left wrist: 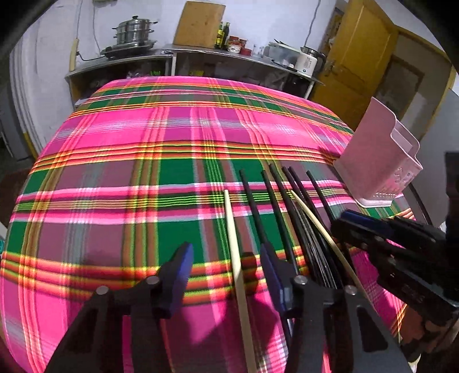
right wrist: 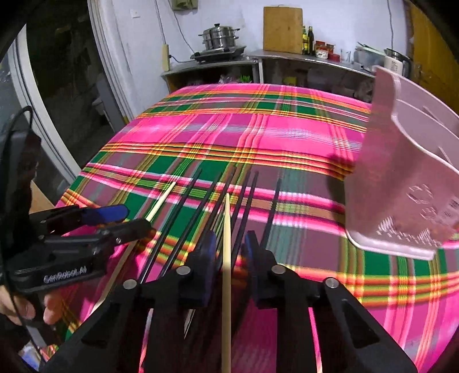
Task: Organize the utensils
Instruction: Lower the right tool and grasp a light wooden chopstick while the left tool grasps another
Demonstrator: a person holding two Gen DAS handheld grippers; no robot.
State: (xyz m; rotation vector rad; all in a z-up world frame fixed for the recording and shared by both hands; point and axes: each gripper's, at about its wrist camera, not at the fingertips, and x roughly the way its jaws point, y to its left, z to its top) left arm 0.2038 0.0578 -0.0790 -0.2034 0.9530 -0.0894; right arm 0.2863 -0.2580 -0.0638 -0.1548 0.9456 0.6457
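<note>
Several black chopsticks (left wrist: 272, 198) (right wrist: 200, 212) and two cream chopsticks lie side by side on the plaid tablecloth (left wrist: 129, 149) (right wrist: 258, 129). My left gripper (left wrist: 228, 272) (right wrist: 134, 221) straddles one cream chopstick (left wrist: 231, 223) (right wrist: 162, 200); gaps show on both sides of it, so the jaws are open. My right gripper (right wrist: 228, 255) (left wrist: 341, 226) straddles the other cream chopstick (right wrist: 227, 218) (left wrist: 312, 218) with narrower jaws. Its pads do not visibly press the stick. A pink utensil holder (left wrist: 378, 163) (right wrist: 407, 172) stands at the right, beyond the chopsticks.
A person's hand (right wrist: 48, 310) holds the left gripper's handle. Behind the table runs a metal counter (left wrist: 200, 54) with a steamer pot (left wrist: 134, 31), a cutting board (left wrist: 200, 23), bottles and a kettle (left wrist: 308, 58). A yellow door (left wrist: 361, 63) is at the back right.
</note>
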